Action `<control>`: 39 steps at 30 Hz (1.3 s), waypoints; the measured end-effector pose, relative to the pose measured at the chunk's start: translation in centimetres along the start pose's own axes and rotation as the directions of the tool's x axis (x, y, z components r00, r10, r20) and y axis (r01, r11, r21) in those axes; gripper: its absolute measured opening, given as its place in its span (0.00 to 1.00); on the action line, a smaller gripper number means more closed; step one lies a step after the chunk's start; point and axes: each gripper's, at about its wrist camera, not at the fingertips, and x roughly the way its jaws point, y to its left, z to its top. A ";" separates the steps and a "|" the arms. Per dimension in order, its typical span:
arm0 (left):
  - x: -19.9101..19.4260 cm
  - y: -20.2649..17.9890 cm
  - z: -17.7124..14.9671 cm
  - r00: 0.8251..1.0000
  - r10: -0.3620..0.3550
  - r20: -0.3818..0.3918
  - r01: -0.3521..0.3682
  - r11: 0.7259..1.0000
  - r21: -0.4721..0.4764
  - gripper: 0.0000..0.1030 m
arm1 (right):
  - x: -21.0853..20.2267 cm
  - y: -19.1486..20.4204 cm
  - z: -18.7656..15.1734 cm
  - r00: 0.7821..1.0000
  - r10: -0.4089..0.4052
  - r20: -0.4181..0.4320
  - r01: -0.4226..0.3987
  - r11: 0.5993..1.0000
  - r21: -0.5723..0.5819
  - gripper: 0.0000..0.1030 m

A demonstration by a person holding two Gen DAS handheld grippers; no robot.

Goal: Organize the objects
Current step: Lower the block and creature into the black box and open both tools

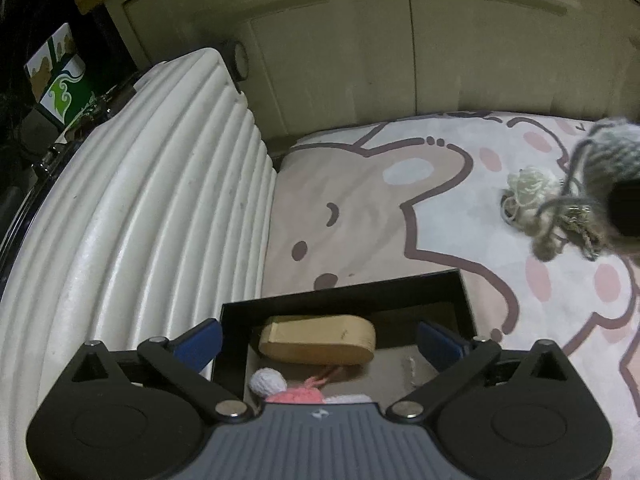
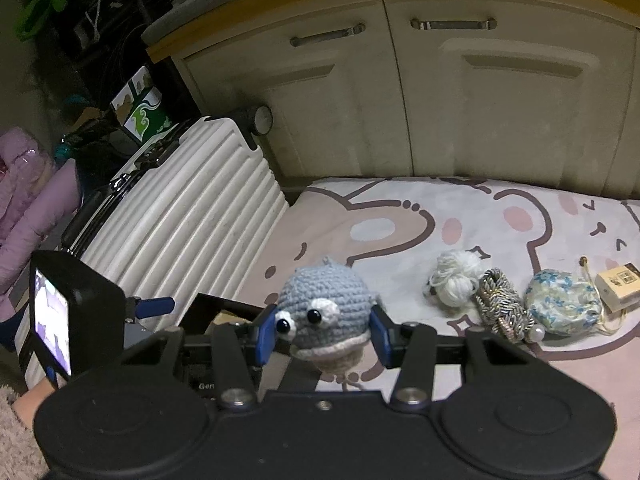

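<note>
My left gripper stands open above a black box on the cartoon-print mat. Inside the box lie a tan wooden case and a pink and white crochet piece; nothing sits between the blue fingers. My right gripper is shut on a blue-grey crochet toy with black eyes, held above the mat near the box. On the mat to the right lie white yarn, a braided cord bundle, a floral pouch and a small carton.
A white ribbed suitcase lies flat against the mat's left edge, touching the box. Cream cabinet doors close off the back. Dark clutter and a green-and-white carton stand far left, beside purple clothing.
</note>
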 end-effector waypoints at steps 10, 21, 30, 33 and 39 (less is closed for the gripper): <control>-2.4 -0.3 -0.9 0.992 -0.077 -0.098 0.077 0.997 0.005 0.99 | 1.5 1.5 0.2 0.995 0.098 -0.026 -0.097 0.994 0.043 0.48; -4.0 -0.9 -2.9 0.968 -0.188 -0.166 0.187 0.982 -0.018 0.99 | 4.3 3.9 -0.2 0.984 0.151 -0.092 -0.148 0.988 0.037 0.48; -4.2 -0.2 -3.4 0.964 -0.204 -0.171 0.193 0.978 -0.077 0.99 | 4.9 3.9 -0.5 0.987 0.122 -0.108 -0.118 0.992 0.040 0.70; -4.2 -0.6 -3.3 0.964 -0.200 -0.175 0.189 0.979 -0.079 0.99 | 4.6 3.6 -0.6 0.988 0.107 -0.110 -0.104 0.994 0.032 0.70; -4.7 -1.0 -3.1 0.964 -0.201 -0.173 0.191 0.979 -0.077 0.99 | 4.1 3.2 -0.8 0.987 0.103 -0.121 -0.102 0.995 0.017 0.70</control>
